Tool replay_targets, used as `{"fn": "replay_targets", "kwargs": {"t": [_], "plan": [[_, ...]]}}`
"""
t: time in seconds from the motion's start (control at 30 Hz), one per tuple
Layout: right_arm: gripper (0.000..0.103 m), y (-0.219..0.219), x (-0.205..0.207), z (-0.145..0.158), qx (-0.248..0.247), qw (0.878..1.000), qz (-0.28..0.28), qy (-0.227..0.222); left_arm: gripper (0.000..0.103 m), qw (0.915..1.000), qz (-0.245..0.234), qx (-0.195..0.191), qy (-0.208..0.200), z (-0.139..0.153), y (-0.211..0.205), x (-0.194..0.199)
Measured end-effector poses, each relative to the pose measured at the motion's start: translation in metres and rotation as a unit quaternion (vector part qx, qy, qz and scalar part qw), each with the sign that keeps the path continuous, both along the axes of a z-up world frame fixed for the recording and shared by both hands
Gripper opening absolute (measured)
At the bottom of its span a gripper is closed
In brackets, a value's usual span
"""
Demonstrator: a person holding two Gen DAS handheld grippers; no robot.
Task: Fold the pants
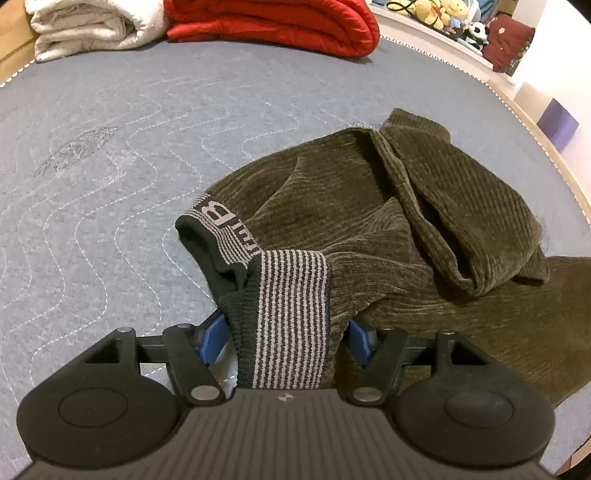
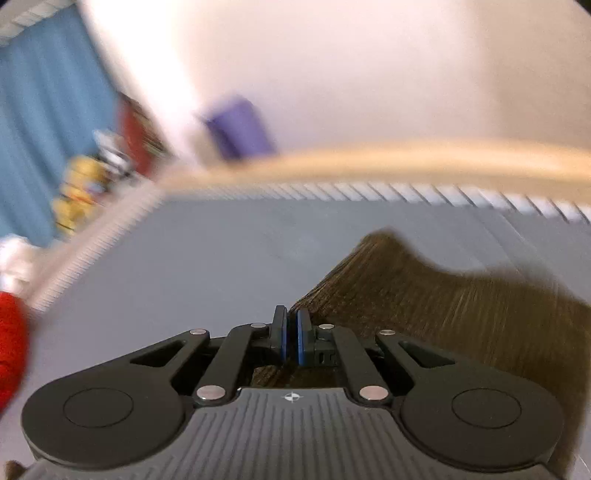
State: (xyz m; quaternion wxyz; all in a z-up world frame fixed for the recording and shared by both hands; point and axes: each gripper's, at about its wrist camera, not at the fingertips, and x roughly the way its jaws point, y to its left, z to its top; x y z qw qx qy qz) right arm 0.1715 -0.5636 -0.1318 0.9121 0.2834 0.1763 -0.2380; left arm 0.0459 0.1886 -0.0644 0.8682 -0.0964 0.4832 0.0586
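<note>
The olive-green ribbed pants (image 1: 388,229) run toward two o'clock from the left gripper (image 1: 286,334) — jaws spread wide, striped waistband (image 1: 288,317) lying loose between. The right gripper (image 2: 291,334) is clamped tight, apparently on the cloth's edge — blur hides it.

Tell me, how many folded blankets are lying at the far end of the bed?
2. A white blanket lies at the far left, and a red blanket sits right beside it, nearer the middle. Both run past the frame's top edge, so more may be hidden.

One pair of olive corduroy pants (image 1: 388,229) at centre; one red quilt (image 1: 273,22) at twelve o'clock; one white blanket (image 1: 88,29) at eleven; one purple box (image 1: 557,123) at two.
</note>
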Motion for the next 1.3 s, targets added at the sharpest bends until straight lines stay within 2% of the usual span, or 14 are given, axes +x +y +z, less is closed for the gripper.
{"fn": "replay_targets", "kwargs": {"t": [0.07, 0.1, 0.17, 0.33, 0.5, 0.6, 0.7, 0.77, 0.83, 0.97, 1.03, 1.13, 1.27, 1.3], "plan": [[0.01, 0.005, 0.005, 0.003, -0.012, 1.0, -0.007, 0.001, 0.071, 1.0, 0.001, -0.002, 0.002, 0.0, 0.001, 0.001], [0.028, 0.005, 0.008, 0.001, -0.011, 1.0, -0.016, 0.022, 0.073, 1.0, 0.002, -0.003, 0.003, 0.0, 0.002, 0.001], [0.049, -0.002, 0.008, -0.004, 0.005, 0.998, -0.027, 0.053, 0.077, 1.0, 0.003, -0.005, 0.003, 0.001, 0.003, 0.0], [0.049, -0.026, -0.012, -0.004, -0.006, 0.984, -0.127, 0.125, 0.087, 0.9999, 0.013, -0.009, 0.007, 0.003, 0.008, -0.003], [0.056, -0.063, -0.055, -0.019, 0.019, 0.953, -0.227, 0.199, 0.09, 0.9986, 0.038, -0.032, 0.018, 0.002, 0.018, -0.005], [0.059, -0.074, -0.07, -0.034, 0.049, 0.941, -0.233, 0.239, 0.09, 0.9966, 0.058, -0.054, 0.023, 0.001, 0.024, -0.008], [0.061, -0.071, -0.075, -0.042, 0.046, 0.943, -0.212, 0.25, 0.09, 0.9923, 0.083, -0.089, 0.027, 0.001, 0.034, -0.013], [0.061, -0.065, -0.072, -0.042, 0.045, 0.948, -0.19, 0.25, 0.09, 0.9877, 0.098, -0.118, 0.03, 0.0, 0.042, -0.016], [0.055, -0.061, -0.07, -0.042, 0.048, 0.954, -0.165, 0.247, 0.09, 0.9826, 0.115, -0.143, 0.031, 0.0, 0.05, -0.021], [0.011, -0.056, -0.064, -0.042, 0.031, 0.957, -0.151, 0.248, 0.092, 0.9727, 0.145, -0.18, 0.022, 0.001, 0.065, -0.028], [0.01, -0.064, -0.074, -0.039, 0.05, 0.957, -0.171, 0.229, 0.096, 0.966, 0.177, -0.189, 0.005, 0.006, 0.078, -0.033], [0.008, -0.076, -0.086, -0.035, 0.067, 0.949, -0.215, 0.221, 0.097, 0.9589, 0.207, -0.192, -0.027, 0.011, 0.094, -0.033], [0.01, -0.07, -0.084, -0.031, 0.059, 0.946, -0.228, 0.223, 0.093, 0.9611, 0.202, -0.186, -0.03, 0.001, 0.1, -0.01], [0.013, -0.067, -0.084, -0.027, 0.046, 0.944, -0.24, 0.221, 0.087, 0.9628, 0.197, -0.182, -0.032, -0.002, 0.1, -0.003]]}}
